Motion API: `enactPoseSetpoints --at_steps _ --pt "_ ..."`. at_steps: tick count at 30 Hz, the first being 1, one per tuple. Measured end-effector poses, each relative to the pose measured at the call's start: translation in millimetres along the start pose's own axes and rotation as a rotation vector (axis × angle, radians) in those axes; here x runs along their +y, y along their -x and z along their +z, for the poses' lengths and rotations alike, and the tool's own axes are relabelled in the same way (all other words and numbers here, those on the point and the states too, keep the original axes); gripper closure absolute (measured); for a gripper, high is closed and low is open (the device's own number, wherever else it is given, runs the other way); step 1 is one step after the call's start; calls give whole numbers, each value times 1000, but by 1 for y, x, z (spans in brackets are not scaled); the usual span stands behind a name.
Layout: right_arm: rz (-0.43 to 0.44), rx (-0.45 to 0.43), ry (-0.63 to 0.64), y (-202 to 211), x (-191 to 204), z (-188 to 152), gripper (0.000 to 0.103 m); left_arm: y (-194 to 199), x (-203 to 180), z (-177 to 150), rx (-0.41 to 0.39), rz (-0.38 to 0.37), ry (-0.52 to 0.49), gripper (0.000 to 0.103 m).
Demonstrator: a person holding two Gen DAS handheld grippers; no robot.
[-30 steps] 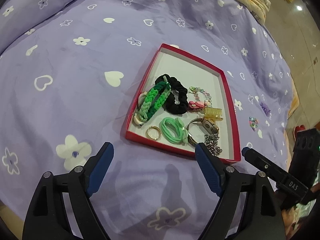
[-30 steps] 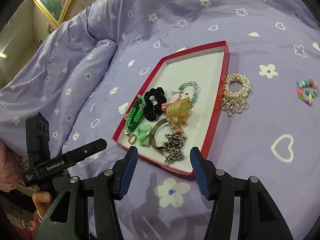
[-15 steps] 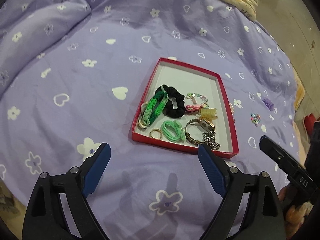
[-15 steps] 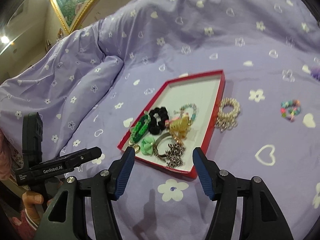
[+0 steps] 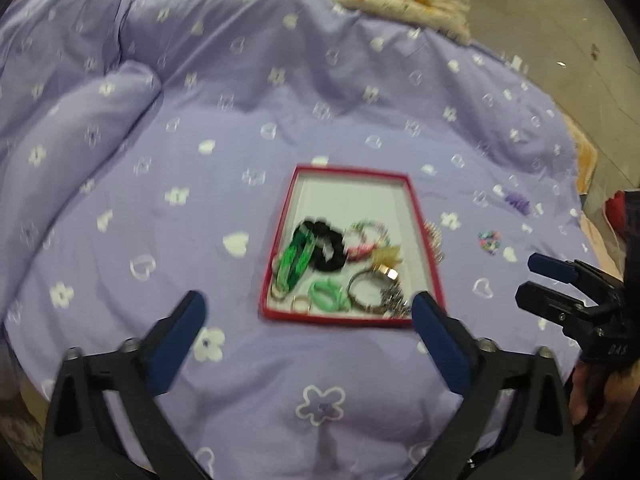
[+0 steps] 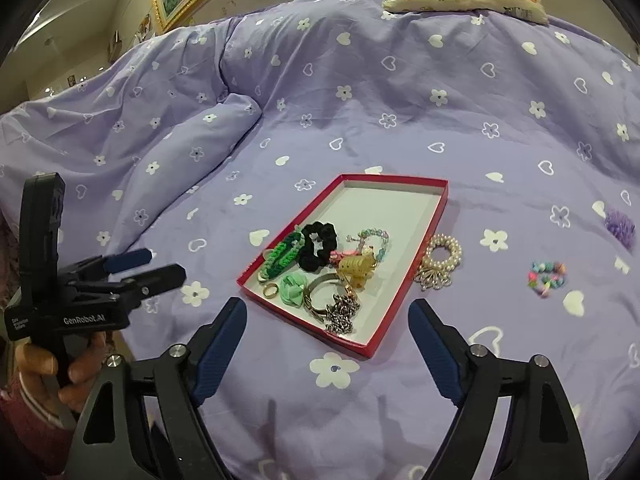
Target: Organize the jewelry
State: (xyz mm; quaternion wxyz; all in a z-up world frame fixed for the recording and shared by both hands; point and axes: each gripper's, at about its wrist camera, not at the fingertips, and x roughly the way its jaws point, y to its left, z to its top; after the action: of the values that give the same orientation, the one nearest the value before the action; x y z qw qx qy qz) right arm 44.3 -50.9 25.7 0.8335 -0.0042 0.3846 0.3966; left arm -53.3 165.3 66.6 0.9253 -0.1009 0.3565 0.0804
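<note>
Both the left gripper (image 5: 306, 314) and right gripper (image 6: 328, 322) hung wide open, holding nothing. Beyond, just outside the red tray (image 6: 382, 338), lay the pearl bracelet (image 6: 440, 258): light, slippery, probably best pinched across its band.

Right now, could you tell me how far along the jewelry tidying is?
Mostly done: the red tray already holds the hair ties, bracelets, watch and chain. Nothing is in hand; the left claw and right claw are both open, above the bedspread. Left on the bedspread: the pearl bracelet beside the tray, the colorful bead bracelet and the purple scrunchie.
</note>
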Motion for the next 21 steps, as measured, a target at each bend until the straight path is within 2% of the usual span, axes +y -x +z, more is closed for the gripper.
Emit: enactPoseSetpoints --at_steps 3,8,12,21 --pt "-14 20 2 3 -1 3 6 -3 -1 0 -4 29 -21 0" --pt "-78 -49 -29 -7 -3 -16 6 -28 4 -16 21 65 30 0" --pt "-104 -103 -87 -27 -11 -36 6 -45 1 -30 4 114 38 0" --pt "-144 -93 -83 -60 -15 -58 6 -66 -4 -46 11 157 8 0"
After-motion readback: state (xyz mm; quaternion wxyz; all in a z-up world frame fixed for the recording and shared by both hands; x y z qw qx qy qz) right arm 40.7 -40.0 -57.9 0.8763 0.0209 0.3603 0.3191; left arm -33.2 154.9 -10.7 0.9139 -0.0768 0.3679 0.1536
